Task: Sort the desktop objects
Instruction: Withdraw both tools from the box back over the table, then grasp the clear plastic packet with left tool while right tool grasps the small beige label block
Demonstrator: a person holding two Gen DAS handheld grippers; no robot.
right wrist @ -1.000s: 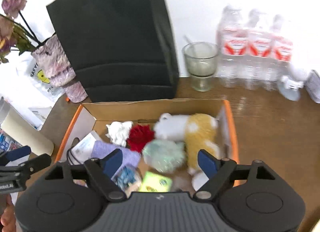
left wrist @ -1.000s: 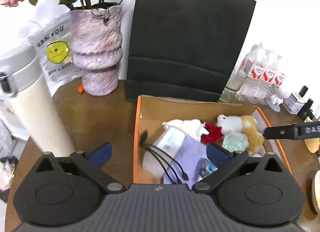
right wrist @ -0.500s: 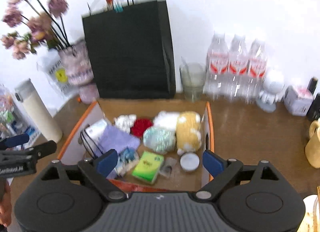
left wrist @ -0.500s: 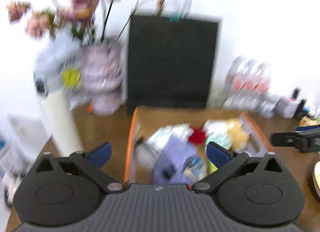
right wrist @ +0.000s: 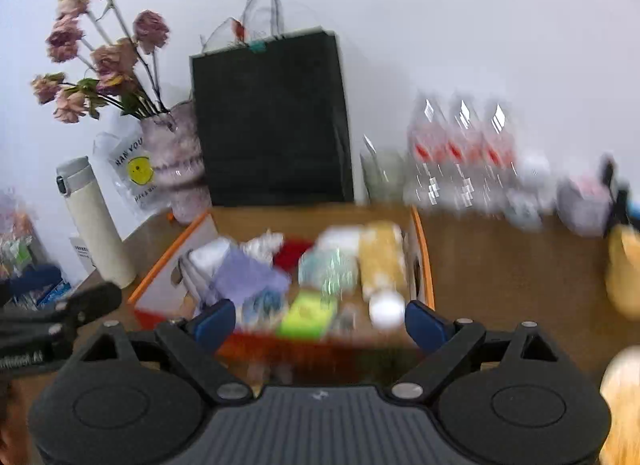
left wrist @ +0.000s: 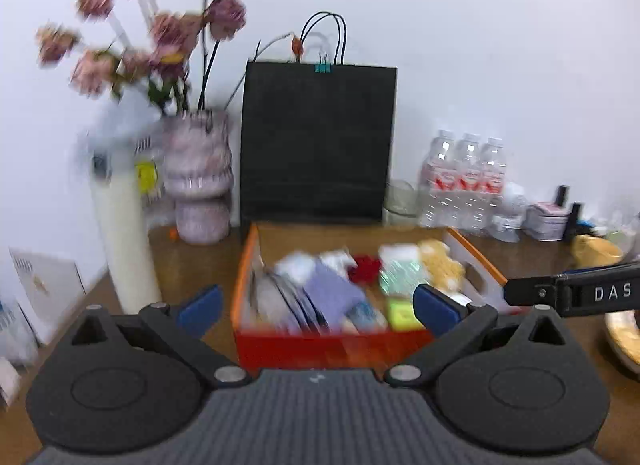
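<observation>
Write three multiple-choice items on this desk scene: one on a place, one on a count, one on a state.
1. Where does the black paper bag stand?
A. behind the cardboard box
B. inside the box
C. flat on the desk

2. How many water bottles stand by the wall?
A. one
B. three
C. six

3. How is the right gripper?
A. shut on a toy
B. shut, empty
C. open, empty

Answers: 1 A, the bag rises upright past the box's far wall. 2 B, three caps show side by side. 3 C, its blue pads stand far apart with nothing pressed between them.
</observation>
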